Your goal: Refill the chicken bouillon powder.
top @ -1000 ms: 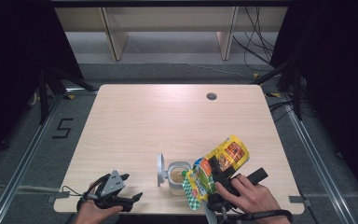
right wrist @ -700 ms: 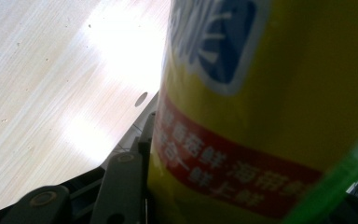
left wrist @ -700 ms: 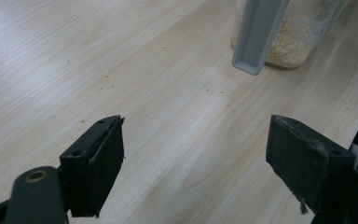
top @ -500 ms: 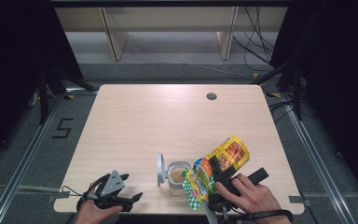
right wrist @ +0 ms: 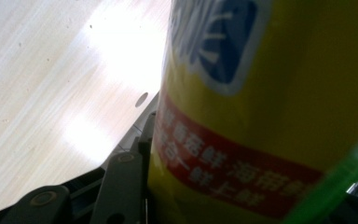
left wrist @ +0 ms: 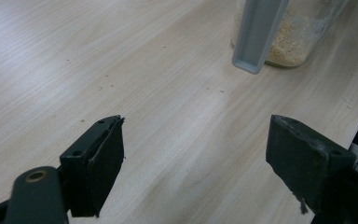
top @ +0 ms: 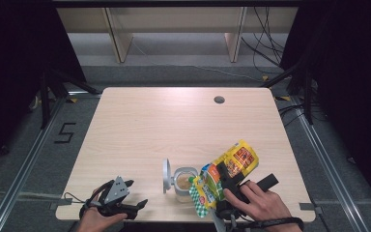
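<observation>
Down at the near edge of the tabletop [top: 140,125], the right gripper [top: 229,186] is clamped on a yellow packet [top: 232,164], holding it tilted with its green-and-white end dipped toward the jar [top: 183,179]. The right gripper view puts that packet [right wrist: 270,107] hard up against the lens, yellow with a red band and a blue badge, one black jaw pressed flat to its side; the print is too blurred to read. The right hand [top: 258,205] wraps the gripper's handle from below.

The jar stands open just left of the packet's low end, pale grain showing inside, its grey lid [top: 166,170] flipped upright on the left side. In the left gripper view the jar [left wrist: 293,32] sits ahead with a layer of grain at the bottom, the lid [left wrist: 258,32] standing in front of it.

Over at the near left corner, the left gripper [top: 128,200] rests low over the wood, jaws wide apart and holding nothing, well clear of the jar. The left hand [top: 99,220] grips it from the table's edge. A small round hole [top: 219,100] marks the tabletop's far side.
</observation>
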`<act>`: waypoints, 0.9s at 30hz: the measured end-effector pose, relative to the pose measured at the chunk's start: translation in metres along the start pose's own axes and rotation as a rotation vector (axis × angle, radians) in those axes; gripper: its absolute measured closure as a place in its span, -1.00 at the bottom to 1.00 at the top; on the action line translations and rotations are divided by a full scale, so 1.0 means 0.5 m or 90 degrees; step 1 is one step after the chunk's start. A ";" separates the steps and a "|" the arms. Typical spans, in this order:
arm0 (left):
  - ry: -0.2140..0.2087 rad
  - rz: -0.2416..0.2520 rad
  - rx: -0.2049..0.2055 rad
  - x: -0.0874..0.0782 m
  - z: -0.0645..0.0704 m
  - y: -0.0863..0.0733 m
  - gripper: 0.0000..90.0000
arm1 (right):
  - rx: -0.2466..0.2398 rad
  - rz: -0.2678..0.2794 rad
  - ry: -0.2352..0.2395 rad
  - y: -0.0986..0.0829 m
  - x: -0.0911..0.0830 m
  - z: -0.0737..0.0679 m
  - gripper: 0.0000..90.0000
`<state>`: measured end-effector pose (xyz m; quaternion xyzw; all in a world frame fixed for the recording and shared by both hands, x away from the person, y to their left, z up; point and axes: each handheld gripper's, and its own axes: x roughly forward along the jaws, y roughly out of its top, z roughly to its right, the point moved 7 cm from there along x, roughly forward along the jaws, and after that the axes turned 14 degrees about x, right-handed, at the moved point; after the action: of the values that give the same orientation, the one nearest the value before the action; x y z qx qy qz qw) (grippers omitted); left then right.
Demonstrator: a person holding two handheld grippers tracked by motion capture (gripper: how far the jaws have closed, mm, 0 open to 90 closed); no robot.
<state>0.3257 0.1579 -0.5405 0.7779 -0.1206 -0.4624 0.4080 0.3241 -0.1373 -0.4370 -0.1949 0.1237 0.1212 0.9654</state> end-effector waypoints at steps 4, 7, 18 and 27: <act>0.000 0.006 -0.002 0.002 0.001 0.001 -0.58 | 0.000 -0.002 -0.001 -0.001 0.000 0.000 0.36; -0.001 0.000 -0.002 0.001 0.001 0.000 -0.58 | -0.001 -0.003 -0.001 -0.001 0.000 0.001 0.36; -0.001 0.007 -0.003 0.001 0.002 0.001 -0.58 | 0.001 -0.004 -0.001 -0.002 -0.001 0.000 0.36; -0.001 0.001 -0.002 0.000 0.001 0.000 -0.58 | 0.001 -0.007 -0.004 -0.004 -0.002 0.001 0.36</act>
<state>0.3254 0.1576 -0.5408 0.7767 -0.1211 -0.4630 0.4095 0.3241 -0.1389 -0.4354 -0.1944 0.1201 0.1166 0.9665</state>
